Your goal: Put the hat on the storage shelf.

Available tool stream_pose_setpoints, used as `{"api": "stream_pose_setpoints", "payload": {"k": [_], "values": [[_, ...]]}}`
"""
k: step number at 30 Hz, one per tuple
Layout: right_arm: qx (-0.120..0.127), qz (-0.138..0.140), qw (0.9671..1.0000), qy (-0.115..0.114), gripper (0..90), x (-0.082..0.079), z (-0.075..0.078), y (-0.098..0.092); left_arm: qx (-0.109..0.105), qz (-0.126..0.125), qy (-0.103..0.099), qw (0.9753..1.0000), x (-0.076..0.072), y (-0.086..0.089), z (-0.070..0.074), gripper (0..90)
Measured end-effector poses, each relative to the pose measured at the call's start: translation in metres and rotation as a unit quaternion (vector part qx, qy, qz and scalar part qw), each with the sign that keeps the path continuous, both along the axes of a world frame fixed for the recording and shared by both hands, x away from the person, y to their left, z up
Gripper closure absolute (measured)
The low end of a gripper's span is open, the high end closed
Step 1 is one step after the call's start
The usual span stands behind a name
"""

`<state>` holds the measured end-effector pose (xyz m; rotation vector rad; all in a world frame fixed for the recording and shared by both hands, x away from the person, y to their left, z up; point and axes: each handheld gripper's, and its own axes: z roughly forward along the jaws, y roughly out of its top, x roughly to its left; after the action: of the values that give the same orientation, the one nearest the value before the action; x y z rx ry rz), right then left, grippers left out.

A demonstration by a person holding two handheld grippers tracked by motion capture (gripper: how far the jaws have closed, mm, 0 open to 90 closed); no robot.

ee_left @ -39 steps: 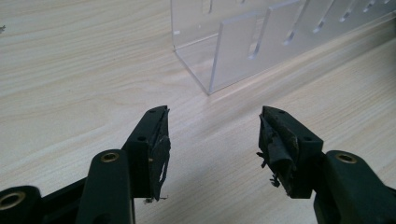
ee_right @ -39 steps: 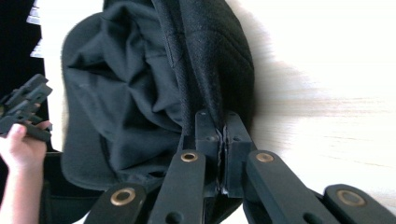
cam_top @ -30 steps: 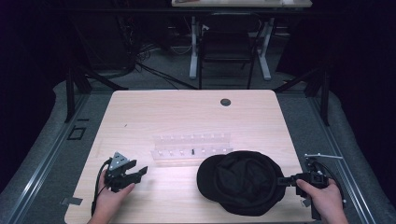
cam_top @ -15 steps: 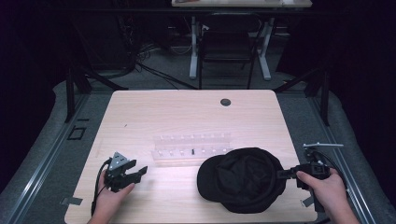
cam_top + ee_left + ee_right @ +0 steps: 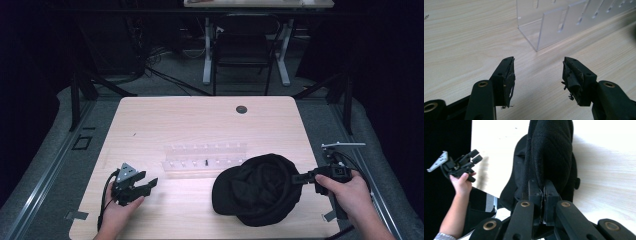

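We find the right hand-held gripper [image 5: 543, 195] clamped tight on the black cap's [image 5: 260, 187] edge. The left hand-held gripper [image 5: 537, 75] gapes wide, empty, an acrylic rack [image 5: 571, 22] just ahead.

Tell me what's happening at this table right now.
A person works two handheld grippers at a wooden table. The right gripper has its fingers shut on the edge of a black cap lying near the table's front right. The left gripper rests open near the front left, holding nothing. A clear acrylic rack sits between them, untouched.
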<state>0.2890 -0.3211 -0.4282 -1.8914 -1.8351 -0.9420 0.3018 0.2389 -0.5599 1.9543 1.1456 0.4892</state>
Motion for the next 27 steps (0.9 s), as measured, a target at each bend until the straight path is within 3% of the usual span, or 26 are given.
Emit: {"api": "stream_pose_setpoints", "payload": {"k": [5,11,18,19,20,27], "values": [[0.015,0.002,0.9999,-0.004,87.6,0.002,0.008,0.005,0.000,0.001,-0.001,1.0000,0.000,0.000,0.000,43.7],[0.049,-0.001,0.9988,-0.009,87.8,0.005,0.015,0.009,-0.001,0.001,-0.001,1.0000,0.000,0.000,0.000,43.7],[0.064,0.009,0.9978,-0.015,87.8,0.008,0.022,0.012,-0.001,0.003,0.000,1.0000,0.000,0.000,0.000,43.7],[0.056,0.015,0.9982,-0.017,87.9,0.008,0.026,0.012,-0.001,0.003,0.000,1.0000,0.000,0.000,0.000,43.7],[0.073,0.008,0.9970,-0.024,87.9,0.007,0.026,0.014,-0.002,0.003,0.000,1.0000,0.000,0.000,0.000,43.6],[0.080,0.009,0.9962,-0.034,87.9,0.005,0.035,0.017,-0.002,0.002,0.000,1.0000,0.000,0.000,0.000,43.7]]}}
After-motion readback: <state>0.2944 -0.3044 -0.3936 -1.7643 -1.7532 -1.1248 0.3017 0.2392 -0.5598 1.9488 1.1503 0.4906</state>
